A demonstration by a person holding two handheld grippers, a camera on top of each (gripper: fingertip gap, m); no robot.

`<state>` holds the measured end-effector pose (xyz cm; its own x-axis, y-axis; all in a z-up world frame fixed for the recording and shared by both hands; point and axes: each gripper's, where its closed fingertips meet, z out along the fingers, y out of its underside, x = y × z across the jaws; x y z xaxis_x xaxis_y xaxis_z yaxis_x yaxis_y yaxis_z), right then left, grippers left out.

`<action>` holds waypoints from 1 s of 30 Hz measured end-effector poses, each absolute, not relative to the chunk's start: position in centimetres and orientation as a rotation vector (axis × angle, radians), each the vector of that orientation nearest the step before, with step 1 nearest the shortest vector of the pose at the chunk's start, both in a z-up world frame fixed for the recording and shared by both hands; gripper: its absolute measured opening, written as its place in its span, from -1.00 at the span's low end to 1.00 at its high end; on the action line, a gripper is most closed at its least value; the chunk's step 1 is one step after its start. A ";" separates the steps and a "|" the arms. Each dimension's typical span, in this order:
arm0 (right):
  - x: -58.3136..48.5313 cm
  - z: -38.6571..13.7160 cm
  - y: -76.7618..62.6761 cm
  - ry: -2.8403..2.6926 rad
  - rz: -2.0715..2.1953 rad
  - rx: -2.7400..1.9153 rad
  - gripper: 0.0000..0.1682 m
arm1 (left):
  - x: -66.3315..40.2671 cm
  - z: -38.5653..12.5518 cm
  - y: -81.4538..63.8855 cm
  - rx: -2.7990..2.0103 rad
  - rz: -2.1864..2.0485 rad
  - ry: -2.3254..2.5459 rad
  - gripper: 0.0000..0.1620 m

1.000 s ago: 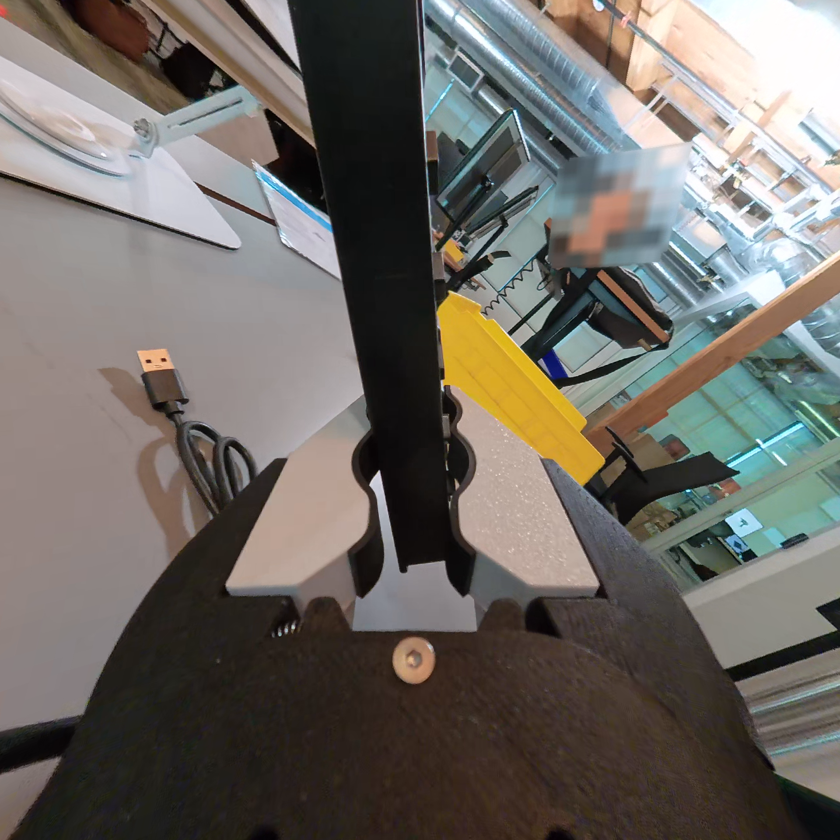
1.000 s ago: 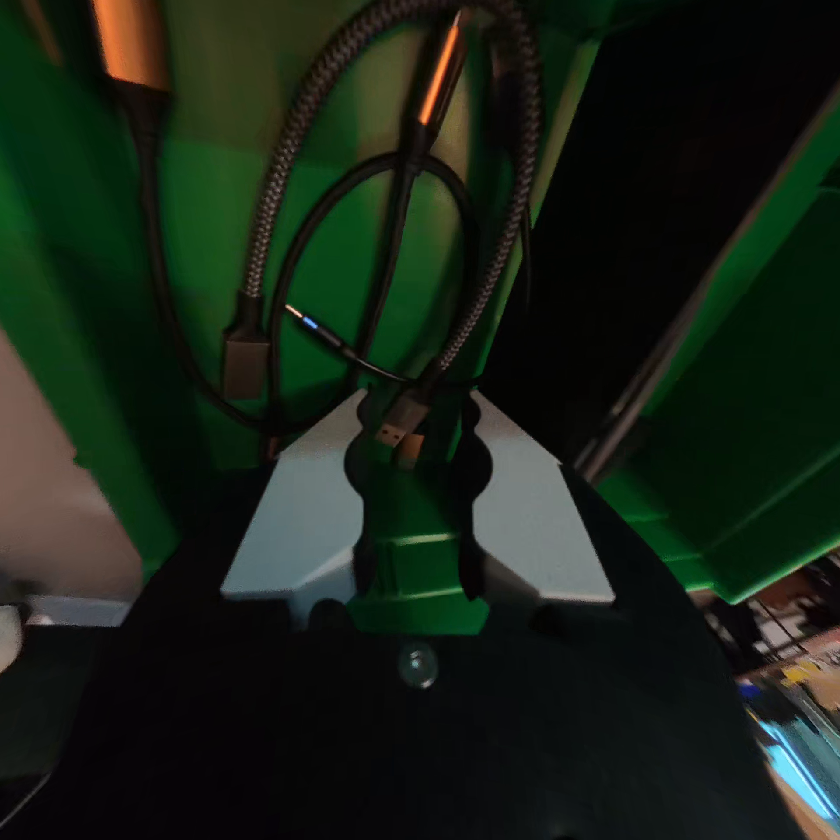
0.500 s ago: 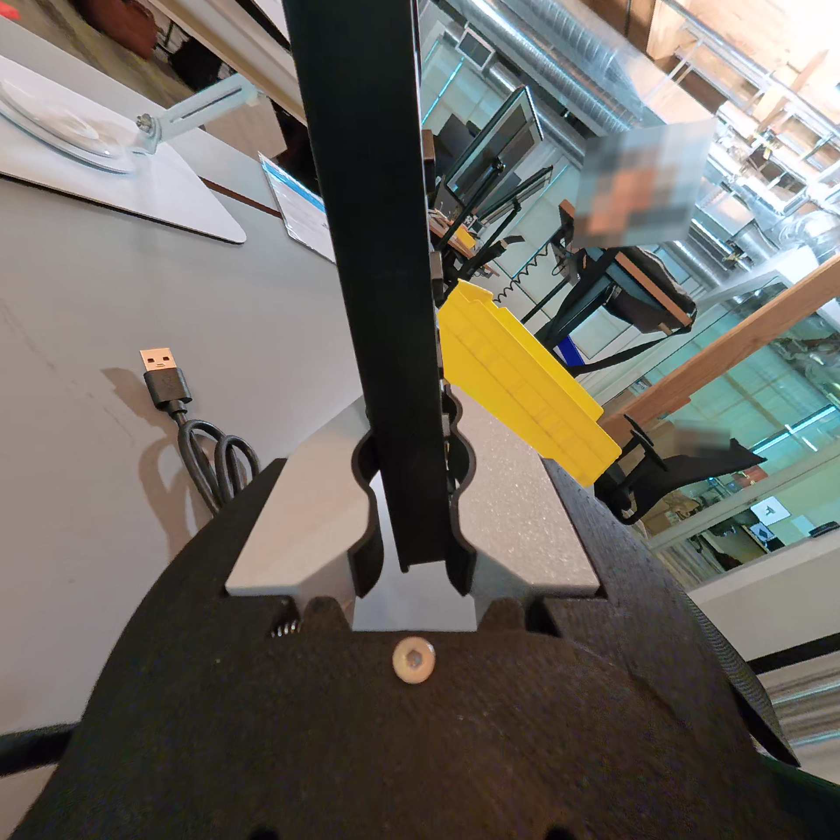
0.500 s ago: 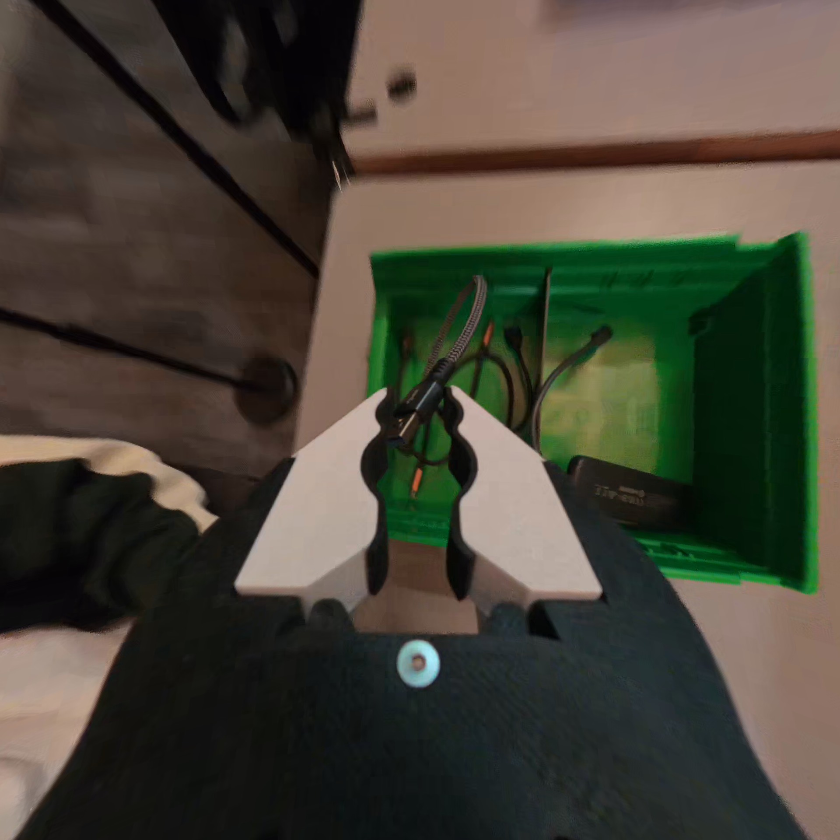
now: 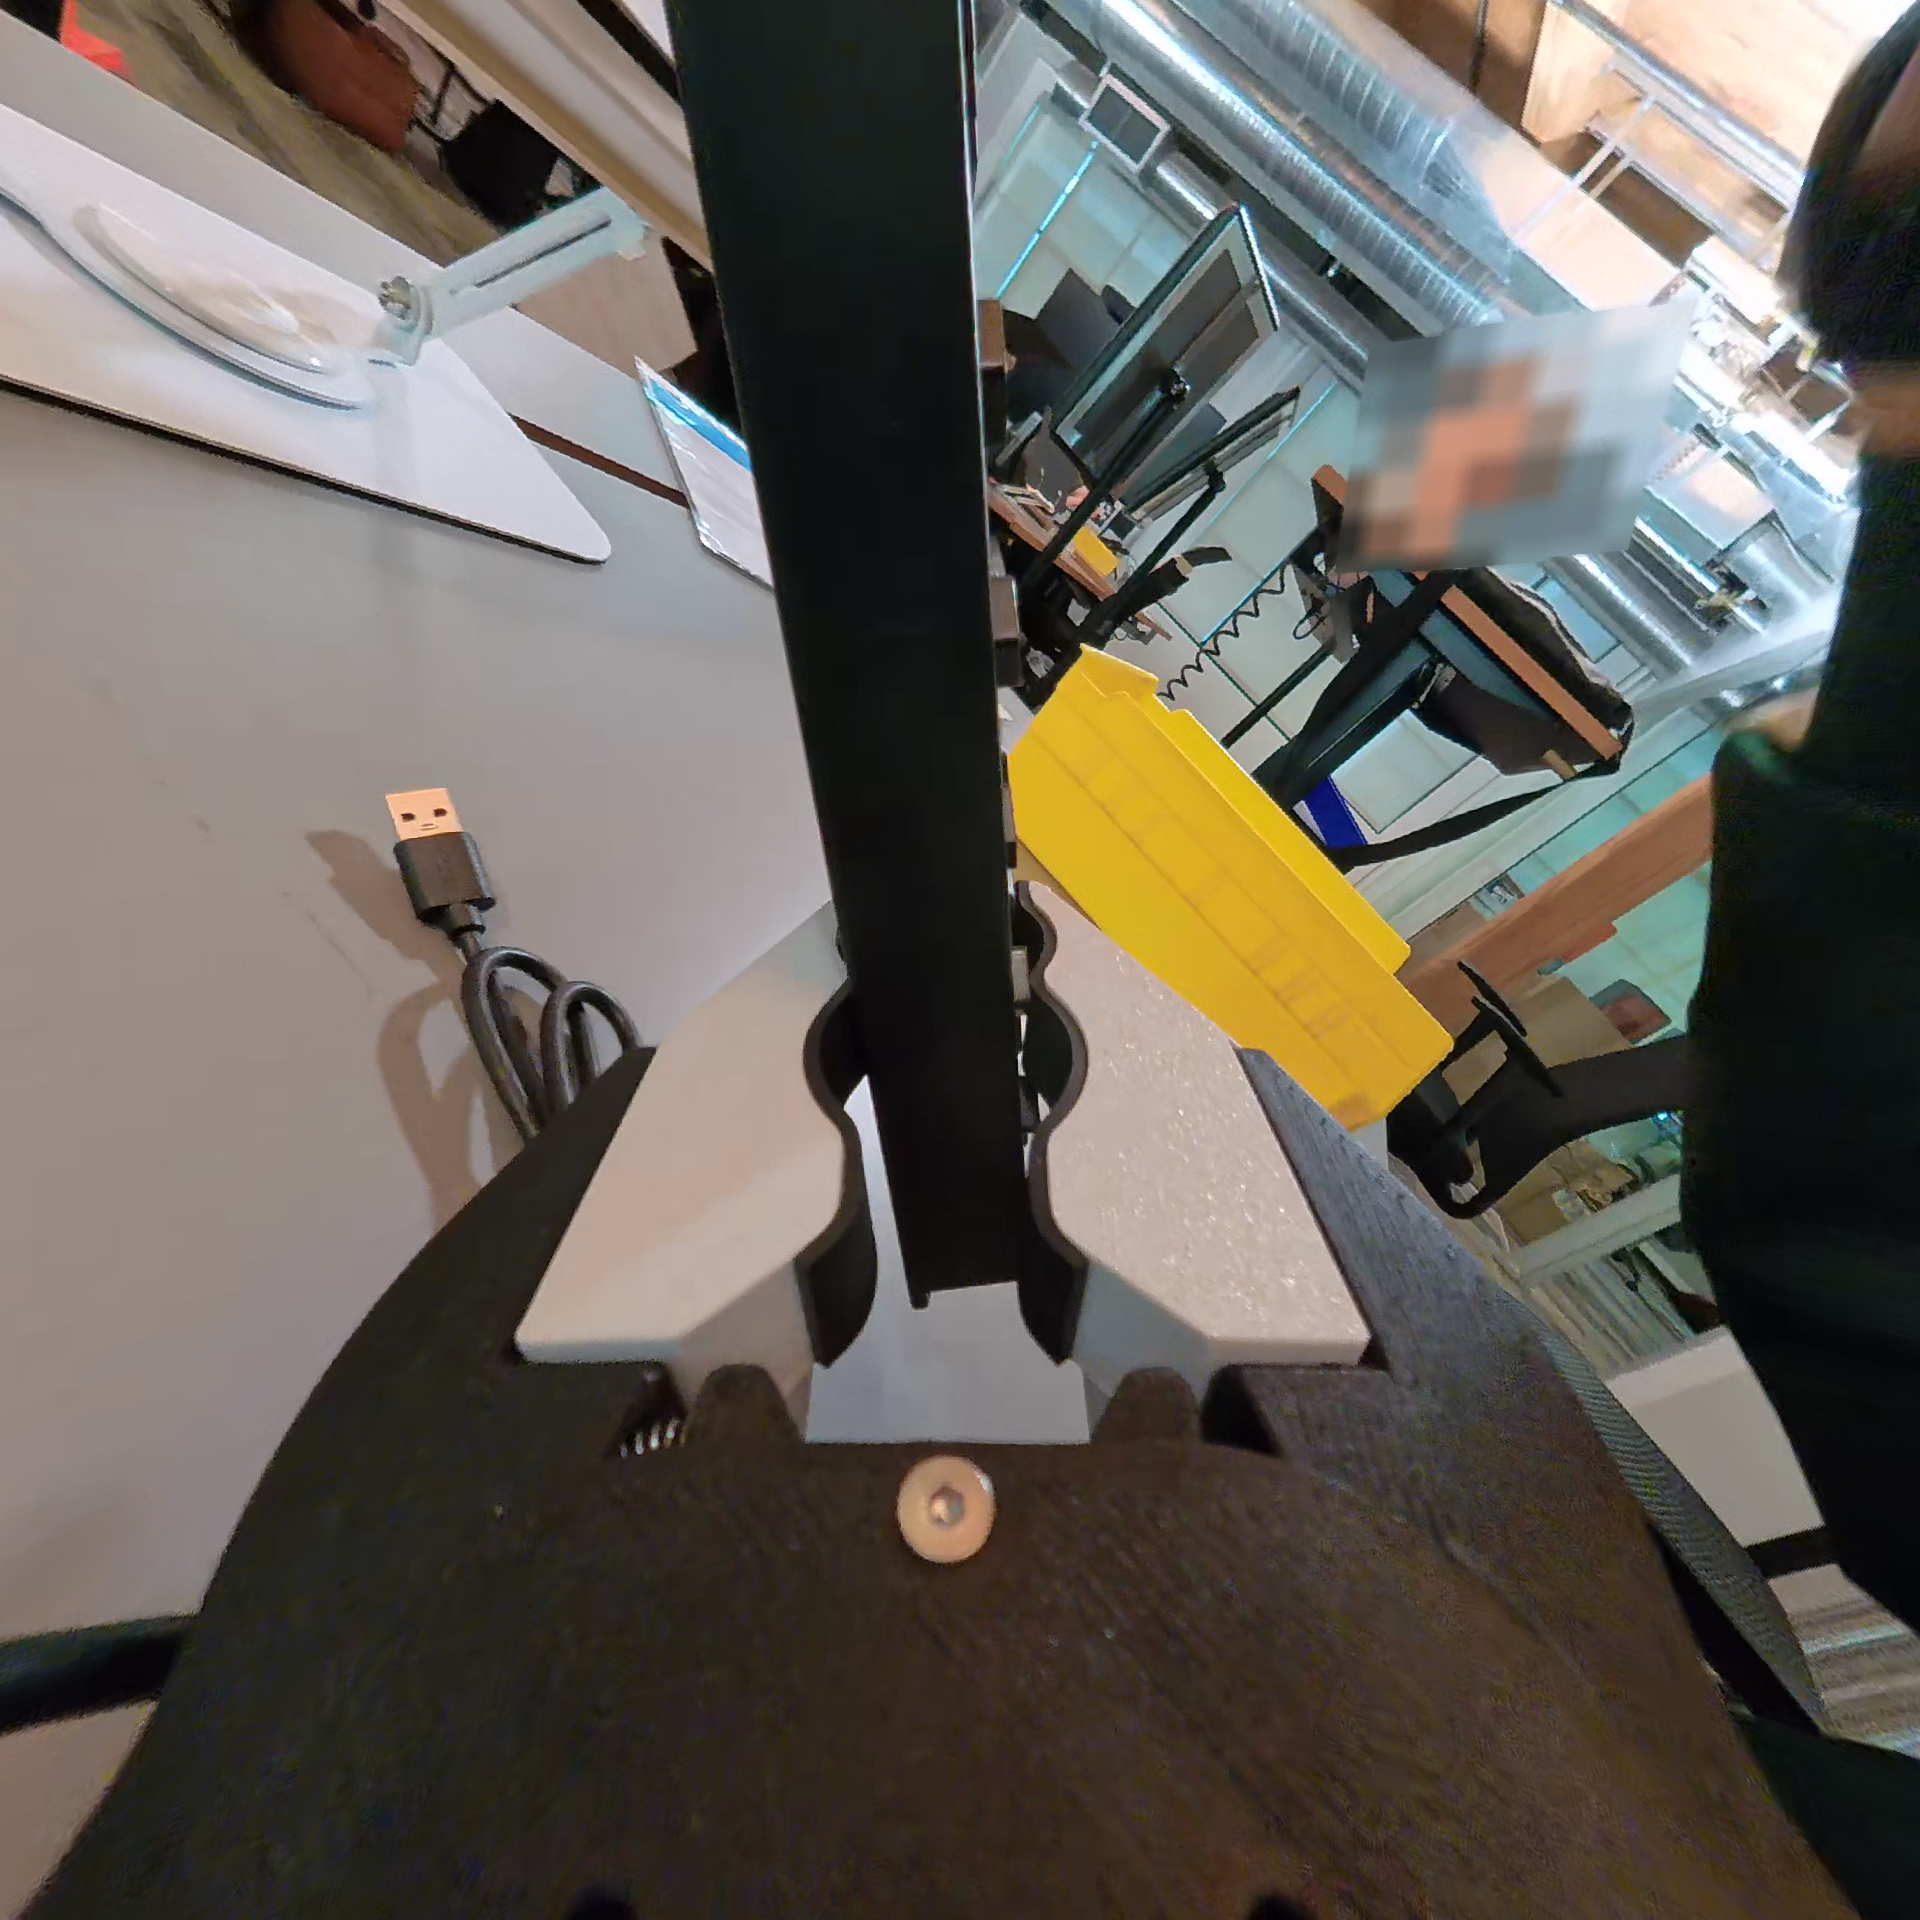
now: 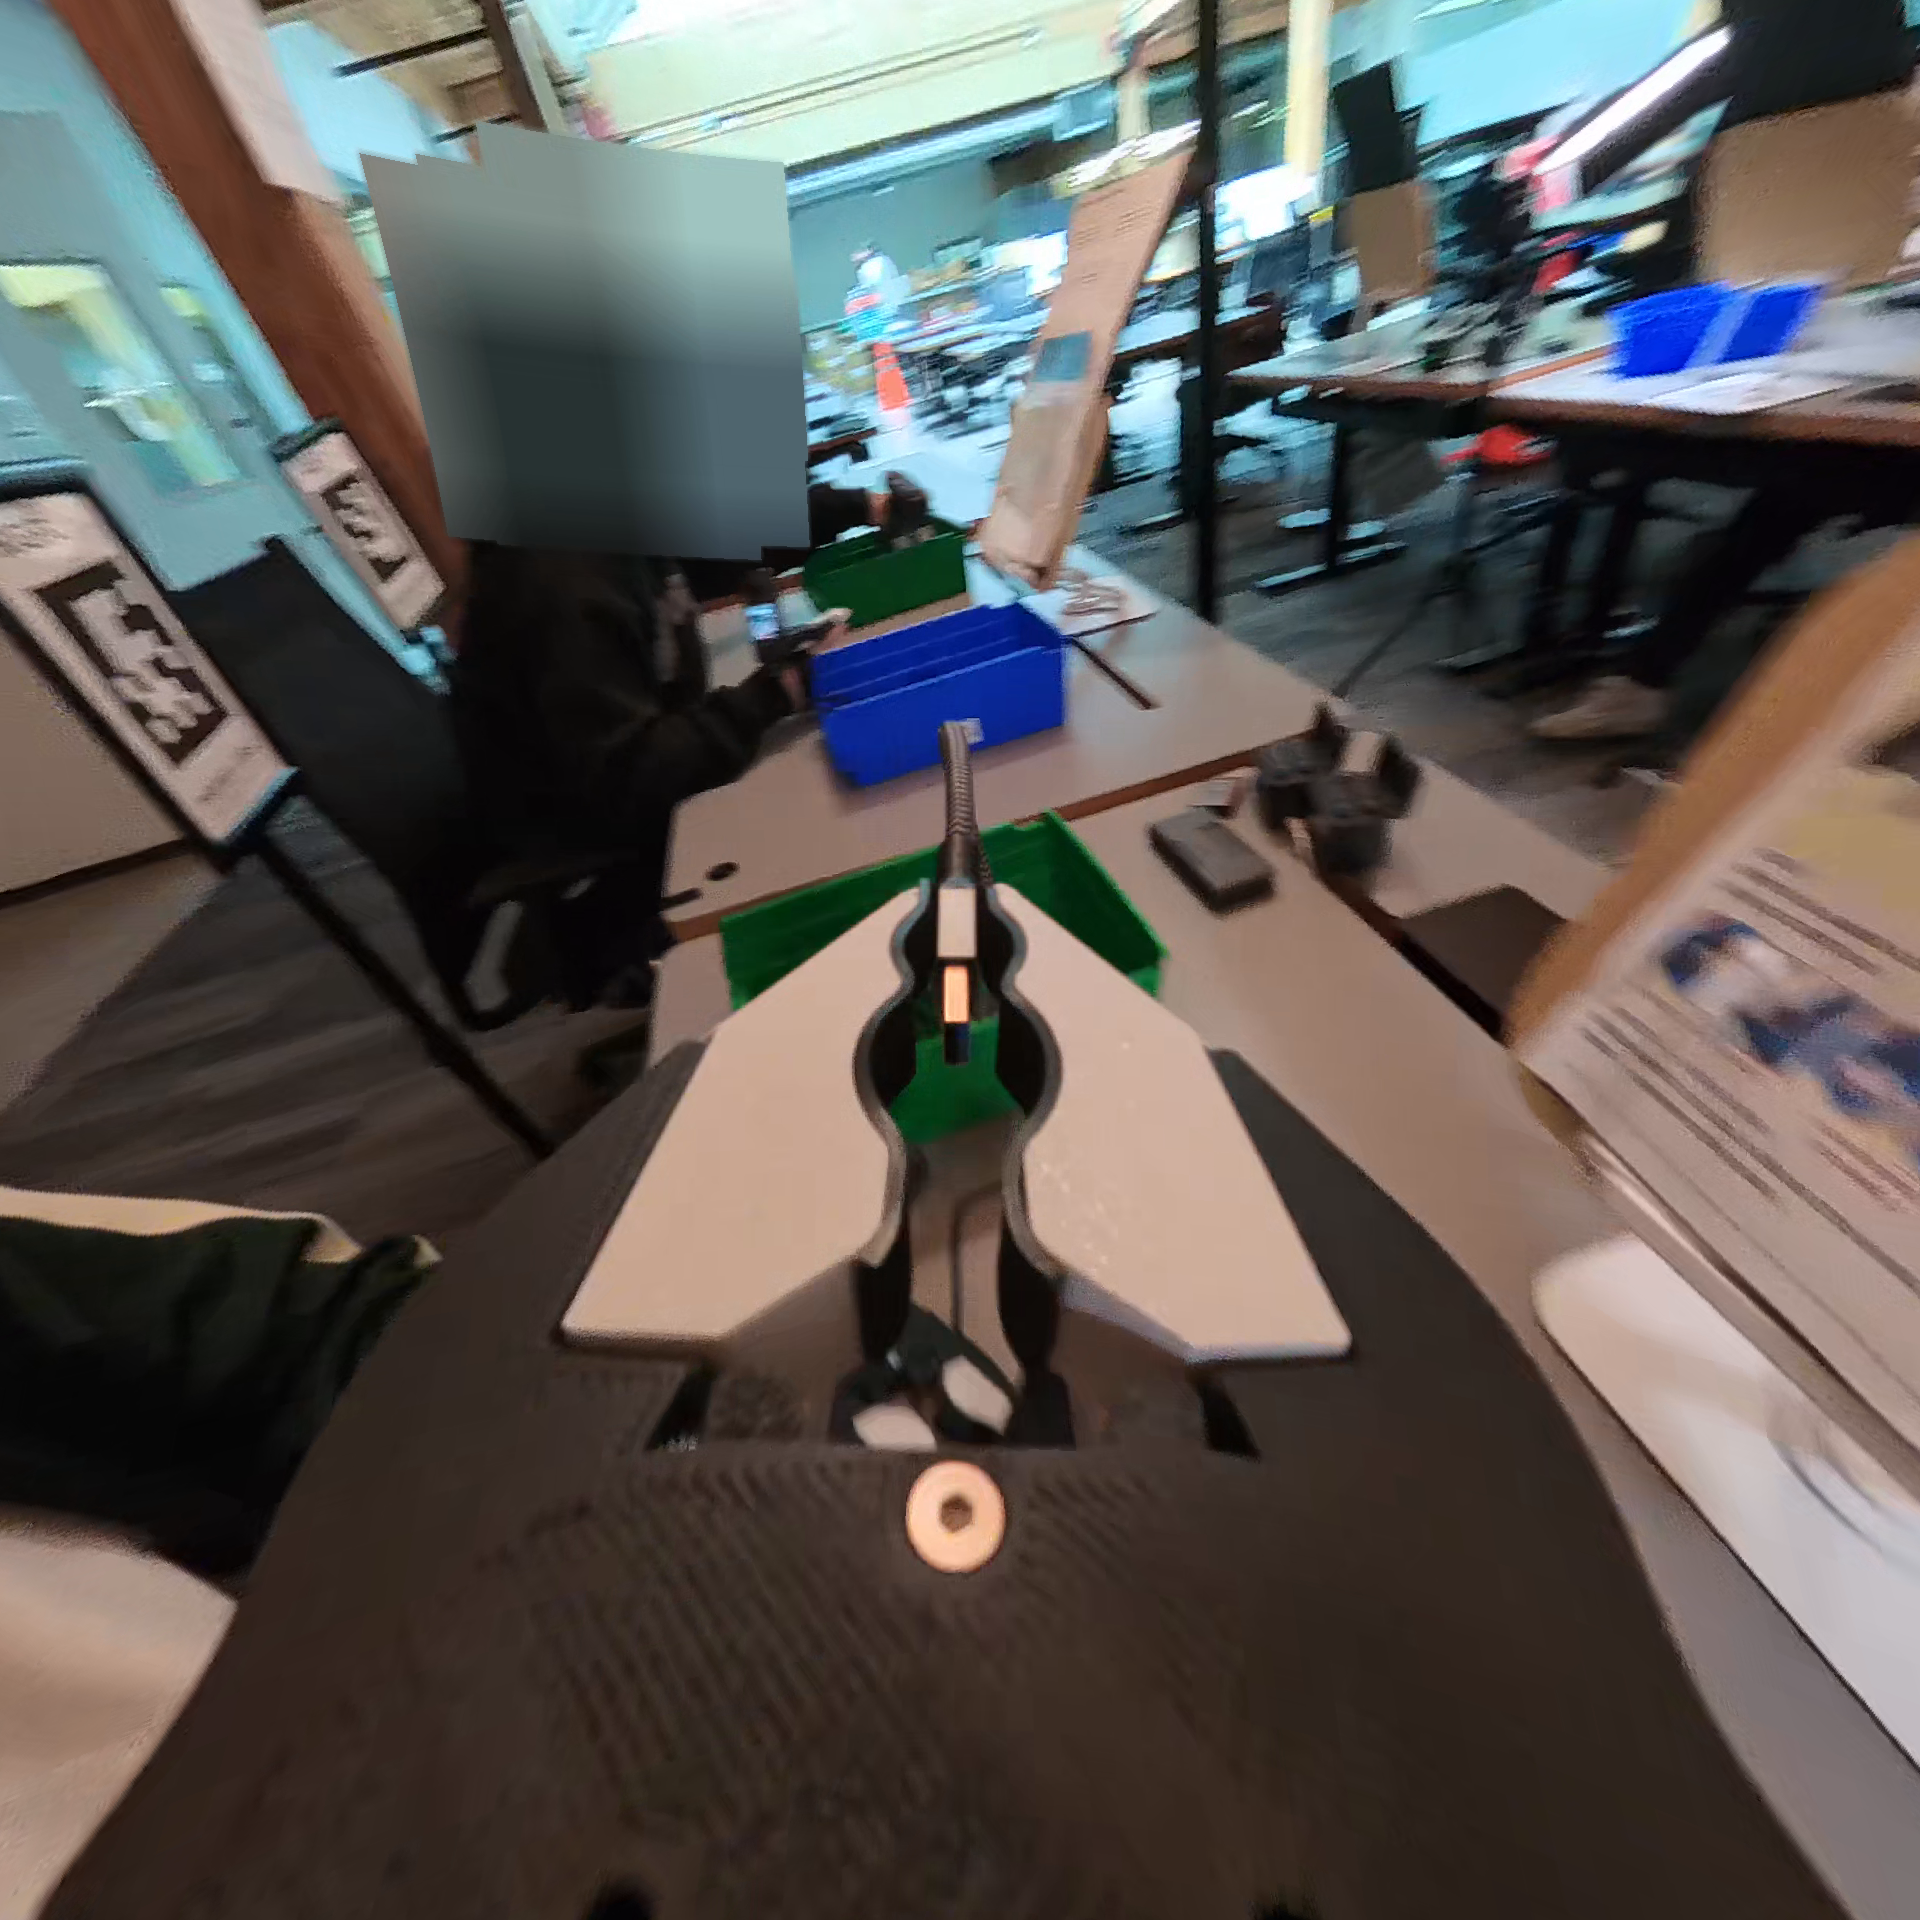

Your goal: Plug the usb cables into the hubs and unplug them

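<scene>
My left gripper (image 5: 940, 925) is shut on a long black USB hub (image 5: 862, 520) that stands up between its fingers above the grey table (image 5: 260, 727). A black USB cable (image 5: 442, 862) lies coiled on the table to the left, its plug pointing away. My right gripper (image 6: 958, 904) is shut on the plug (image 6: 958, 925) of a braided USB cable (image 6: 956, 790). The metal end points back toward the camera and the braid sticks out past the fingertips. It is held above the green bin (image 6: 1081, 894).
A yellow bin (image 5: 1195, 894) lies right of the hub, and a white pad (image 5: 312, 416) at the far left. A blue bin (image 6: 935, 675), a black device (image 6: 1210, 857) and a seated person (image 6: 582, 707) are beyond the green bin. A printed board (image 6: 1766, 935) leans at right.
My right gripper has lifted out of the green bin with the braided cable's plug and tilted up to level. My left gripper still holds the hub; a dark sleeve entered at its right.
</scene>
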<state>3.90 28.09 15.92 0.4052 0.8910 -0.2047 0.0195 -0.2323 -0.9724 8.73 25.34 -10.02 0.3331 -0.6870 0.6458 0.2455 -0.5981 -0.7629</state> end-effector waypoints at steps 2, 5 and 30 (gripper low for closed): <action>8.4 14.2 27.2 -0.725 0.916 -1.589 -0.92 | 8.6 -10.3 25.5 -1.769 -1.387 0.393 -0.74; 14.0 10.6 26.1 -0.552 0.810 -1.612 -0.92 | 8.4 -10.5 25.6 -1.779 -1.384 0.387 -0.74; 9.0 -12.4 15.5 -0.672 0.957 -1.963 -0.40 | 8.0 -10.0 26.6 -1.757 -1.428 0.380 -0.74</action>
<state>9.00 15.45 -12.44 0.5665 0.7346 -0.3733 0.1018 -0.5119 -0.8530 8.04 26.58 -9.99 0.3112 -0.6760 0.6680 0.2550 -0.6177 -0.7439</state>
